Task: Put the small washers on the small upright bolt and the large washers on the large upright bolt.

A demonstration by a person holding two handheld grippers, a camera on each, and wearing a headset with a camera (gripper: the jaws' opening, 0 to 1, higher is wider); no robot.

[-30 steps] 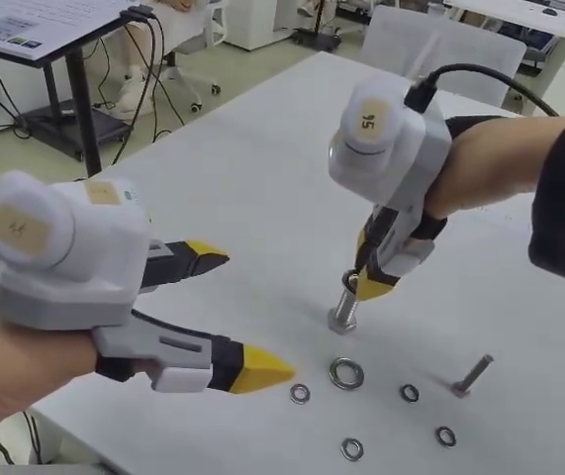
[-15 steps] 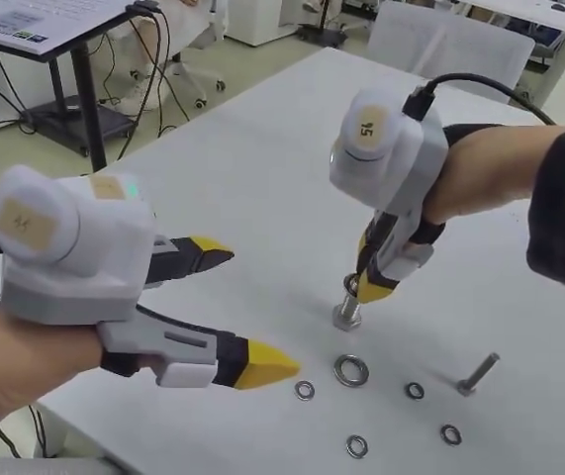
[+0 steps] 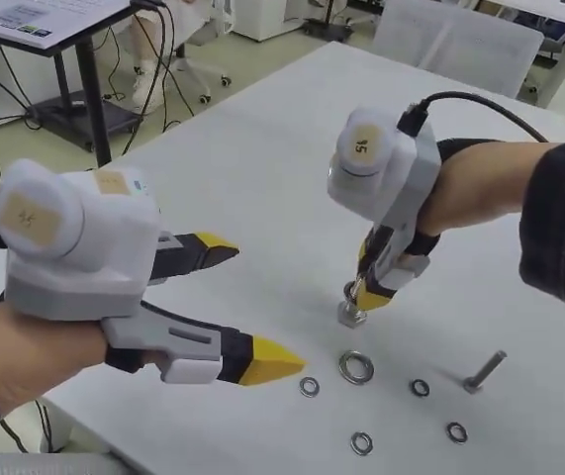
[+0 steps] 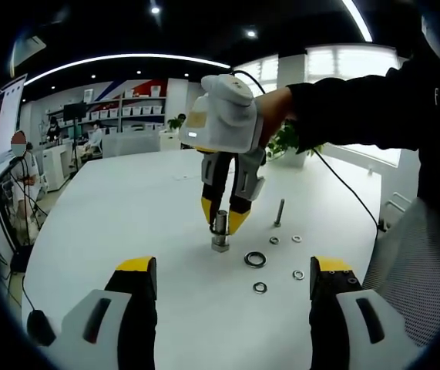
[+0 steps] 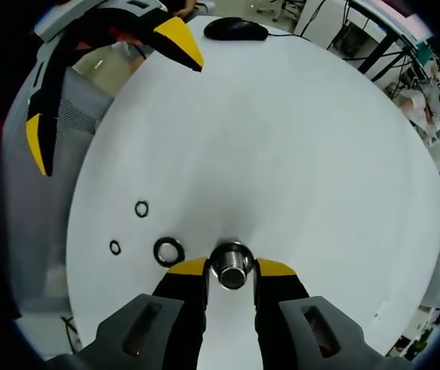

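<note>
Right gripper (image 3: 363, 292) straddles large bolt (image 3: 351, 314) — left gripper (image 3: 264, 305) wide, 1 washer (image 3: 346, 368) beside.

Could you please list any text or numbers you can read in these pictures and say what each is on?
"15", sideways: tan sticker on top of the right gripper.
Second tan sticker, on the left gripper: faint marks, unreadable.
Printed sheet on the black desk: too small.

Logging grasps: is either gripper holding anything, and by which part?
Right gripper clamps the large bolt by its upper shank; left gripper holds nothing, jaws open.
</note>
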